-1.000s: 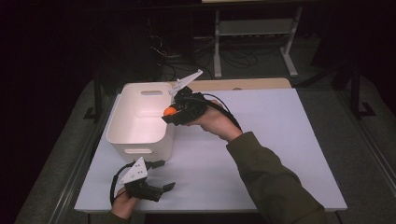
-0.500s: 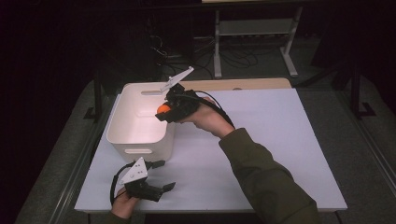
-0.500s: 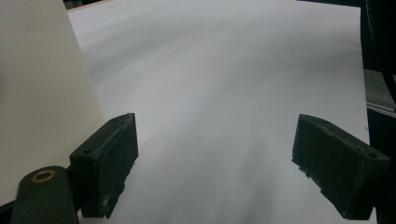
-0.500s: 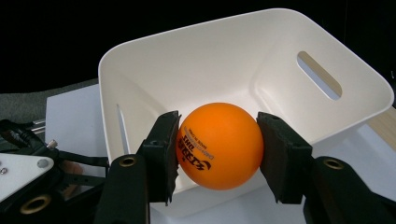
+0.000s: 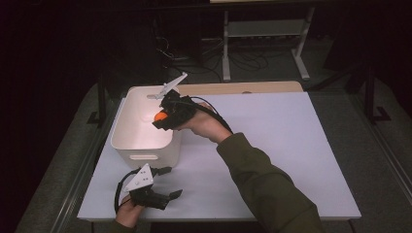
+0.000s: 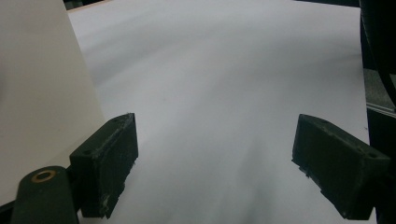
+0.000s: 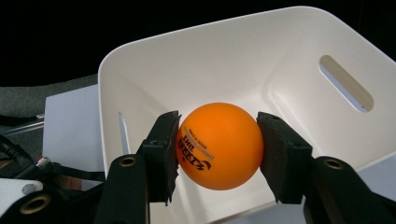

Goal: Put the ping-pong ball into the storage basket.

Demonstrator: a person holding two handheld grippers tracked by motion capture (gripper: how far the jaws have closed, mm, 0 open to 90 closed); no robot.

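step: drop-off. judging by the pose, the orange ball is being carried into the white bin and is about ready to let go.
ball: clamped between the pads of the right hand-held gripper, hanging over the bin's open top, inside its rim, clear of the bin floor. black print on its side faces the camera in the right gripper view.
right hand-held gripper: jaws closed down to the ball's width, one pad on each side of it, nothing else touched. it comes in over the bin's right rim, tilted down toward the bin floor.
left hand-held gripper: jaws spread wide, nothing between them. parked low over the bench, just in front of the bin's front wall; that wall sits at the left edge of the left gripper view, apart from the jaw.
bin: upright on the bench, slot handle in the far wall. interior looks bare as far as i can see; the part under the ball is hidden.
next move: spread the right jaws enough to free the ball, ideally lower toward the bin floor first so it doesn't bounce out. then lift straight up clear of the rim.
risk: light round ball, so a release from height will likely bounce.
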